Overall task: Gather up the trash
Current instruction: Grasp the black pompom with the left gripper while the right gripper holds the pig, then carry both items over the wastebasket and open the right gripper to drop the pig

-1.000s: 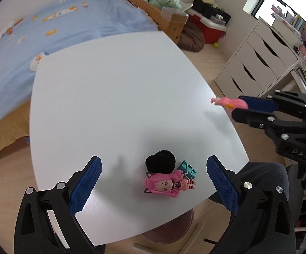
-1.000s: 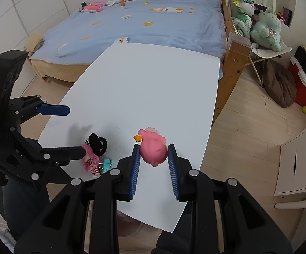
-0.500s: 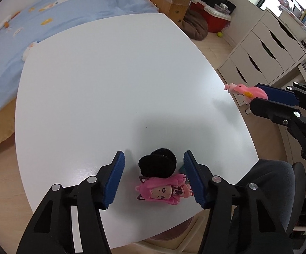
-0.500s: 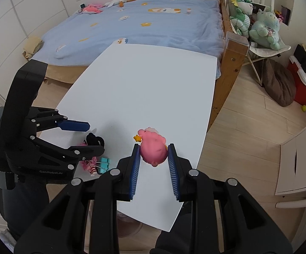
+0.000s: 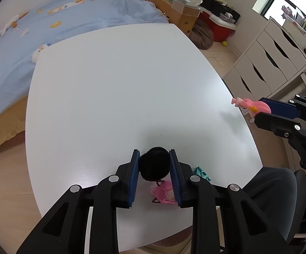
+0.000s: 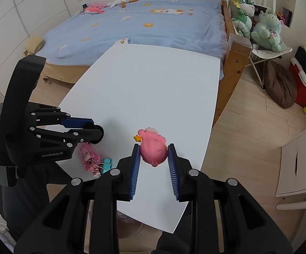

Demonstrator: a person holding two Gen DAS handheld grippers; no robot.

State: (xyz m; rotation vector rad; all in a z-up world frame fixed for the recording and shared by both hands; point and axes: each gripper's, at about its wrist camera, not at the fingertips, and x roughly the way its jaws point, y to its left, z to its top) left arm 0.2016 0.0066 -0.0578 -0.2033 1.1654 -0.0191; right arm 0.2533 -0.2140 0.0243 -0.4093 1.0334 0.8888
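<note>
One table (image 5: 114, 89); one black pom-pom (image 5: 154, 166); one pink doll (image 6: 88, 155); one teal clip (image 6: 107, 162); one pink squishy (image 6: 153, 148); two plush dragons (image 6: 242, 19).

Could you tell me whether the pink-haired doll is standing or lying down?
Lying down: the doll lies flat on the table, beside the clip.

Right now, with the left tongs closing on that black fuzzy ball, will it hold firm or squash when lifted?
The black fuzzy ball looks soft, so it will probably compress between the closing left tongs rather than slip. It seems light. Being round, it might roll on the table if released.
</note>
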